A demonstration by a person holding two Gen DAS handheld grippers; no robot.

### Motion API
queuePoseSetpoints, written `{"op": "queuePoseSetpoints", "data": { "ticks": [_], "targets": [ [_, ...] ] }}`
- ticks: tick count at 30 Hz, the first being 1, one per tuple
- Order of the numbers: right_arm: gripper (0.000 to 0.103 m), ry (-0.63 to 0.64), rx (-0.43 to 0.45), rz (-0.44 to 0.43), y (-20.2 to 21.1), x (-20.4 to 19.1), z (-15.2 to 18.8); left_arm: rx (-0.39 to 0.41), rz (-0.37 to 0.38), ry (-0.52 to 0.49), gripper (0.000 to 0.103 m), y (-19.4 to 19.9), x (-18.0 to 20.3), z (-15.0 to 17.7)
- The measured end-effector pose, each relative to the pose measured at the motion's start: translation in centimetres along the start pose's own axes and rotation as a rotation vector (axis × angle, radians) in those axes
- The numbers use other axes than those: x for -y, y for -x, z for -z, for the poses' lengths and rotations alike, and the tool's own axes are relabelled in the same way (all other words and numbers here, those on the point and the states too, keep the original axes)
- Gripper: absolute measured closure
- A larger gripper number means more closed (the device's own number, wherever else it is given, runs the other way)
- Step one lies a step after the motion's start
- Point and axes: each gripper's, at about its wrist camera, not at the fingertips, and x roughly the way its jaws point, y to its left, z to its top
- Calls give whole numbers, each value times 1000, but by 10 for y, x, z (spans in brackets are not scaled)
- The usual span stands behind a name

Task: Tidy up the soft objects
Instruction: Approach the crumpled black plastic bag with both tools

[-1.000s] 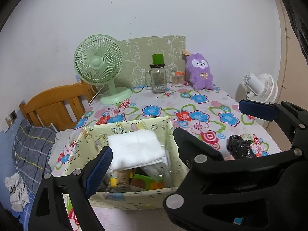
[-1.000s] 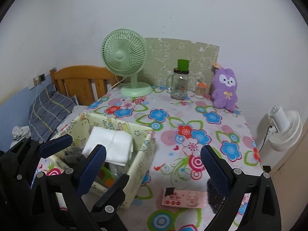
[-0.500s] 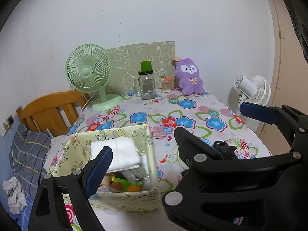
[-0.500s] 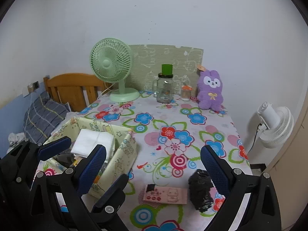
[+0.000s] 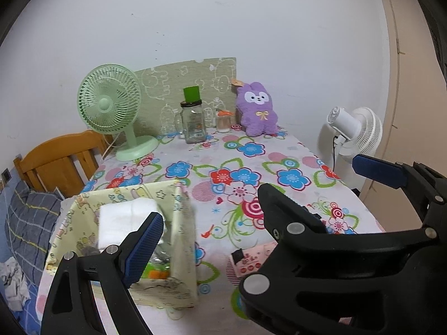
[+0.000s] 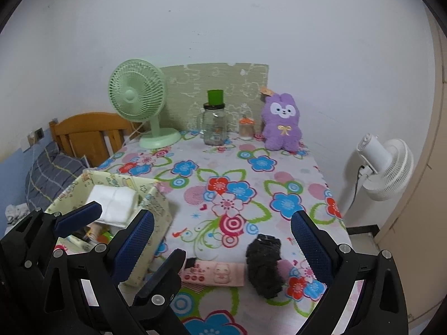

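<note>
Seeing both our claws spread and empty, the black fuzzy bundle (image 6: 264, 265) lies on the tabletop (image 6: 251, 178) just ahead inside our right claw (image 6: 223, 237), long axis pointing away, fabric bin (image 6: 156, 209) to its left, so right takes it.

A table (image 6: 313, 167) covered in a flowered cloth carries all items. Taking the fabric storage box (image 6: 156, 212) at the near left edge as reference: a pink packet (image 6: 215, 275) and a black soft bundle (image 6: 264, 262) lie to its right. Far behind it, along the wall, stand a green fan (image 6: 139, 103), a glass jar (image 6: 214, 124), a small bottle (image 6: 246, 128) and a purple plush toy (image 6: 282, 124).
</note>
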Motion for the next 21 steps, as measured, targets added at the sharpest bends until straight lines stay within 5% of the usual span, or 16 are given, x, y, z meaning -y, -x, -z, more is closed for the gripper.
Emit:
{"op": "queuePoseSetpoints", "data": {
  "ticks": [21],
  "targets": [
    [3, -75, -27, 18, -19, 42, 34, -66, 62, 32, 10, -35, 30, 18]
  ]
}}
